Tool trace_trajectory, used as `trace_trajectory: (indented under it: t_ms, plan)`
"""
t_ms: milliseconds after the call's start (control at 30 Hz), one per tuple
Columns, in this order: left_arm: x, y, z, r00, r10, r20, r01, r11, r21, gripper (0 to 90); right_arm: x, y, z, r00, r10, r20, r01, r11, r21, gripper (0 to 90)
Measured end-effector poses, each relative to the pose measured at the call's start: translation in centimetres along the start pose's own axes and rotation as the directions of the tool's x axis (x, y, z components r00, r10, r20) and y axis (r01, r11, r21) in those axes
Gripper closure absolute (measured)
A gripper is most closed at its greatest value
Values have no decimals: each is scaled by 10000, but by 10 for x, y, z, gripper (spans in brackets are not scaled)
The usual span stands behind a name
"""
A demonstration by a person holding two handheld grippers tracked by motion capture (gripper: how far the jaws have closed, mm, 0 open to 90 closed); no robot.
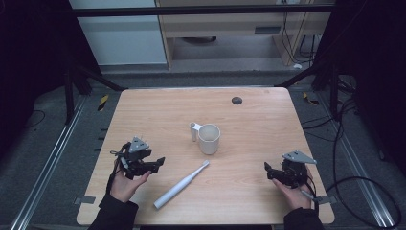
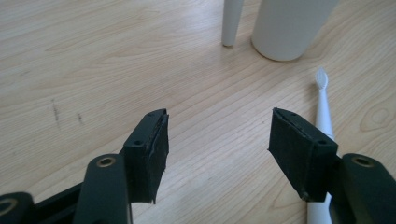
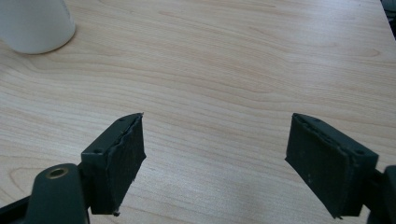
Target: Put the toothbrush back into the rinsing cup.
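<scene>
A white electric toothbrush (image 1: 182, 185) lies slantwise on the wooden table (image 1: 249, 120), brush head toward a white cup (image 1: 209, 139). A small white upright piece (image 1: 194, 131) stands just left of the cup. My left gripper (image 1: 159, 163) hovers left of the toothbrush, open, with bare table between its jaws. In the left gripper view the toothbrush (image 2: 323, 116) runs past the right jaw, outside the left gripper (image 2: 218, 149), with the cup (image 2: 289, 28) ahead. My right gripper (image 1: 268, 168) rests at the table's right front, open, nothing between its jaws; in its own view the right gripper (image 3: 215, 158) shows the cup (image 3: 35, 23) at top left.
A dark round spot (image 1: 236, 100) marks the table's far side. Black frame bars and cables surround the table, with a cable loop (image 1: 364, 201) on the floor at the right. Bare wood lies between the two hands.
</scene>
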State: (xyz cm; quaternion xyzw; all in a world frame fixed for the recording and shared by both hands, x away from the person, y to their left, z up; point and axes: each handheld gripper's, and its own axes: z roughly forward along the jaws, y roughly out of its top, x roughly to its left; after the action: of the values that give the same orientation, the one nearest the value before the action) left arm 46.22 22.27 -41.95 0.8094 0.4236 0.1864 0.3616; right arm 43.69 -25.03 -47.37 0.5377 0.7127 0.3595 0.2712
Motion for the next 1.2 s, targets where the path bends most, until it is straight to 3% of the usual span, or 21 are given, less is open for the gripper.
trace_trajectory:
  t_ms: [433, 667, 1000, 1200]
  plan:
    - [-21, 14, 12, 9941, 781, 748, -820, 9954, 496, 405, 1, 0, 1, 9999, -127, -32, 127, 9999, -28, 199]
    - [-30, 18, 17, 9893, 975, 1084, -1047, 9925, 633, 406, 1, 1, 1, 9999, -97, -38, 97, 9999, -41, 203]
    - [-46, 23, 27, 9800, 1331, 1477, -1488, 9837, 1008, 408, 1, 0, 2, 9998, -194, -34, 194, 9998, -17, 206]
    - [-55, 23, 35, 9738, 1557, 1658, -1796, 9737, 1399, 412, 1, 0, 2, 9998, -210, -41, 209, 9998, -10, 208]
